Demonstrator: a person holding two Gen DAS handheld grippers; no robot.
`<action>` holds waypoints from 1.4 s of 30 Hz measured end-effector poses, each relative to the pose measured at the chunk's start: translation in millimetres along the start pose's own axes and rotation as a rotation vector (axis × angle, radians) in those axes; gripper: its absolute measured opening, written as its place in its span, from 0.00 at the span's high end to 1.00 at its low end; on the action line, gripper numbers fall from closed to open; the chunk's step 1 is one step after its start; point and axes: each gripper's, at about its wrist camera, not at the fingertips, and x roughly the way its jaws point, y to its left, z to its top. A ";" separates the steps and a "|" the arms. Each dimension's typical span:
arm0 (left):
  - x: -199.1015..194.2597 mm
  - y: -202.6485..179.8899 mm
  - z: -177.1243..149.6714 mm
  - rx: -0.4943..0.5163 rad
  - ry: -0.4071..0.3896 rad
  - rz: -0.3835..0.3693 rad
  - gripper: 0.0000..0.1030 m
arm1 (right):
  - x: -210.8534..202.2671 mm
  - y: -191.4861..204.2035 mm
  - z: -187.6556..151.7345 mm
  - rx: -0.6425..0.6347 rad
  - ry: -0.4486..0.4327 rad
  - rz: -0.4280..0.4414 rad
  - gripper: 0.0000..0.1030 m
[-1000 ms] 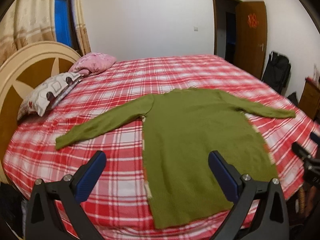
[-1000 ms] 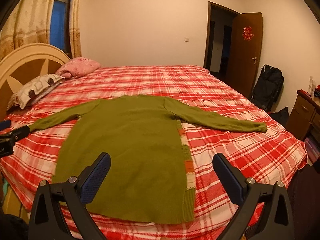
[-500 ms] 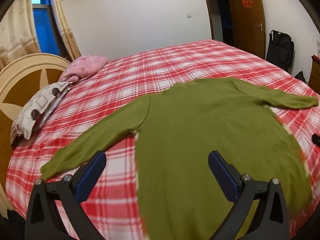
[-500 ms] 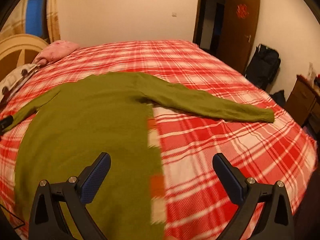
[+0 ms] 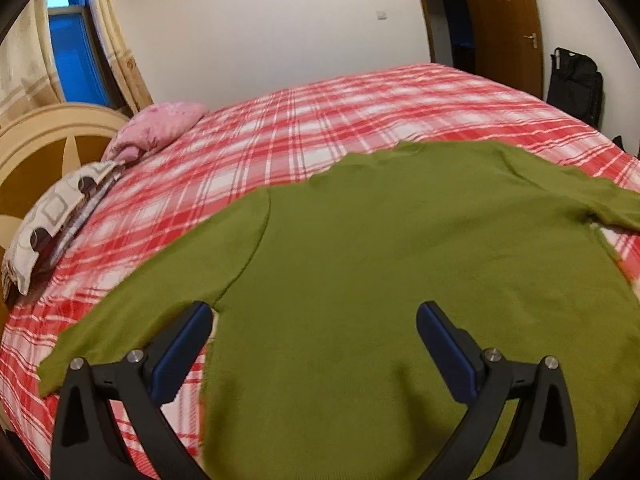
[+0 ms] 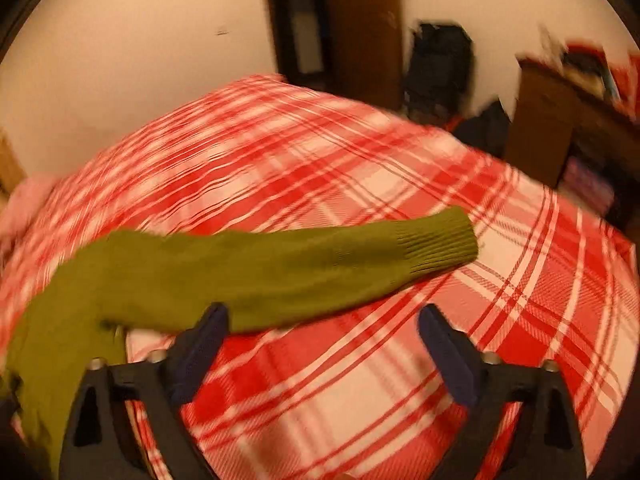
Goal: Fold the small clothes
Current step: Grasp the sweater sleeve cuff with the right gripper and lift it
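Left tongs [image 5: 314,334]: jaws spread wide, holding nothing, poised above the lower body of the sweater [image 5: 400,280], one pad over its left underarm. Right tongs [image 6: 322,336]: jaws likewise spread and empty, just short of the right sleeve [image 6: 320,268], the inner pad at the sleeve's near edge.

The sweater, one garment, lies flat on the bed [image 5: 304,128] with both sleeves extended outward; judged, this layout is meant to expose each sleeve for an inward fold. No fold is made yet.

Beyond the sweater, toward the headboard [image 5: 36,152]: two pillows [image 5: 60,216]. Count: two tongs, two sleeves.
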 end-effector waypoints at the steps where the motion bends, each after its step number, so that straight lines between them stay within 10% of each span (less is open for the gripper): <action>1: 5.3 1.8 -0.6 -0.005 0.012 0.004 0.00 | 8.5 -11.0 5.4 0.041 0.024 0.000 0.21; 13: 27.0 8.5 -8.5 -0.093 0.069 -0.038 0.00 | 67.6 -61.1 23.1 0.245 0.082 -0.072 0.42; 18: 25.7 8.4 -8.3 -0.091 0.056 -0.045 0.00 | 81.7 -72.1 34.8 0.297 0.071 -0.104 0.79; 22: 23.9 14.5 -8.5 -0.119 0.049 -0.078 0.00 | 78.9 -66.1 45.6 0.263 0.041 -0.082 0.89; 42: 5.9 51.6 -17.5 -0.258 0.009 -0.240 0.00 | -25.6 203.1 56.8 -0.315 -0.180 0.278 0.92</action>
